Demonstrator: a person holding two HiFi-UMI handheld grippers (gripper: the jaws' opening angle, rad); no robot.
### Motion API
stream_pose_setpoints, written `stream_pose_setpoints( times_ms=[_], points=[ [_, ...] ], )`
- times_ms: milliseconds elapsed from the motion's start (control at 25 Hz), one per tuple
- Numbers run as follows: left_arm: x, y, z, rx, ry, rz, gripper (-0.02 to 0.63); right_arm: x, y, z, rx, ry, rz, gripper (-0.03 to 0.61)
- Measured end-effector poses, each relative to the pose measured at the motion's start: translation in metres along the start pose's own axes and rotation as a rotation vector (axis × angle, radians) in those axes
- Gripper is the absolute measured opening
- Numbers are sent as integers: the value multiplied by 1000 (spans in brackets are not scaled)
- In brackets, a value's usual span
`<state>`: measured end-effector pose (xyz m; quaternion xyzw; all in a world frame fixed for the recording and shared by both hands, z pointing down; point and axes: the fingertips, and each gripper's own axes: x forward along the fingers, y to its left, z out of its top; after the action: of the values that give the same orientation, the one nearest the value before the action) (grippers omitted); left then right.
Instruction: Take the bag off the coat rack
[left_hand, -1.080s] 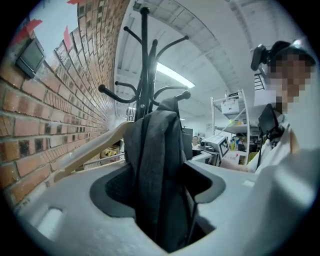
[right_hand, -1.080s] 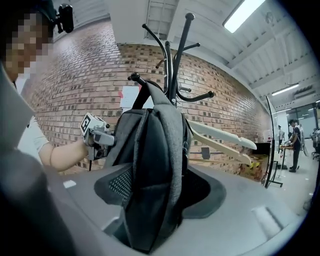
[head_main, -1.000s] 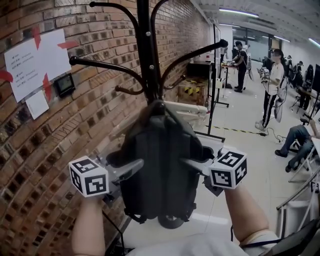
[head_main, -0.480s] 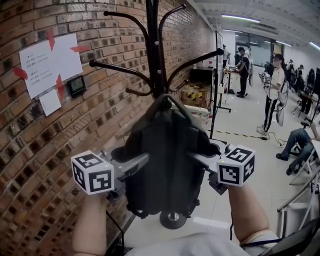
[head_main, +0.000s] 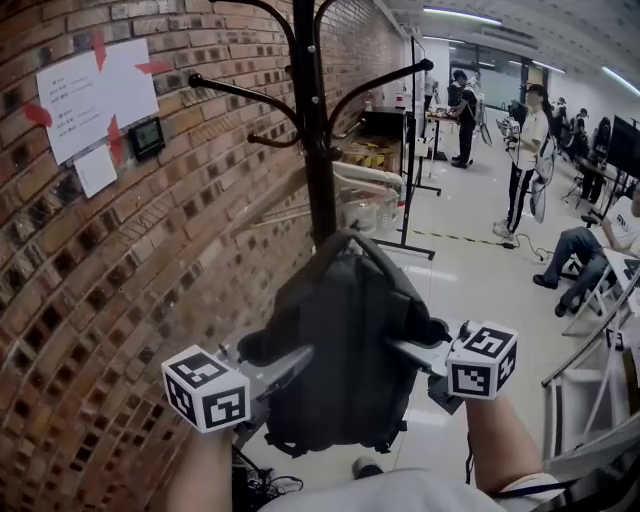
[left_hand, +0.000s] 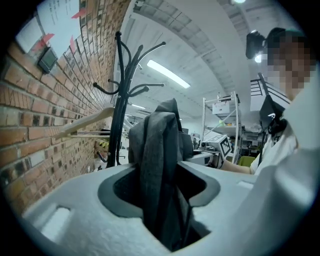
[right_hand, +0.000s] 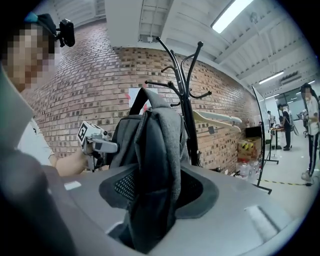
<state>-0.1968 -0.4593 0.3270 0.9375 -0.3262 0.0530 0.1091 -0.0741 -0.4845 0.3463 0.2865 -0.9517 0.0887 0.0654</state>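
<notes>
The dark grey bag (head_main: 345, 350) hangs in the air between my two grippers, in front of the black coat rack (head_main: 318, 150). Its top loop (head_main: 350, 240) sits below the rack's hooks and touches none of them. My left gripper (head_main: 288, 362) is shut on the bag's left side, and my right gripper (head_main: 408, 350) is shut on its right side. In the left gripper view, folded bag fabric (left_hand: 160, 145) fills the gap between the left gripper's (left_hand: 162, 200) jaws. The right gripper view shows the same: fabric (right_hand: 155, 140) pinched by the right gripper (right_hand: 150, 200).
A brick wall (head_main: 120, 280) with taped paper notices (head_main: 90, 100) runs along the left. A wooden hanger (head_main: 300, 190) sticks out by the rack's pole. Several people (head_main: 520, 160) stand at the back right. A white chair frame (head_main: 590, 340) is at the right, and cables (head_main: 265, 485) lie on the floor.
The bag has come down and away from the rack: its top loop was up by the lower hooks and now hangs well below them. Both grippers came down with it.
</notes>
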Motion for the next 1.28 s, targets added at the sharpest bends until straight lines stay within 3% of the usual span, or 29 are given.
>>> stream_pose_setpoints(
  times_ms=[280,600,760,1040,1280],
  points=[
    [-30,-42,-43,-54,17,1,213,-28,47,-42,67,46,14,199],
    [-65,-107,-56,-12,-5,60,213,-70,96,-55,68,12,79,207],
    [-79,-169,-75,-12,-19,70,212,-122,127,-75,58,-7,108,207],
    [-93,-317,-129,-67,0,141,210,-251,188,-131,66,50,153,206],
    [-112,-422,-141,-81,-6,161,210,-342,239,-145,54,72,150,206]
  ],
)
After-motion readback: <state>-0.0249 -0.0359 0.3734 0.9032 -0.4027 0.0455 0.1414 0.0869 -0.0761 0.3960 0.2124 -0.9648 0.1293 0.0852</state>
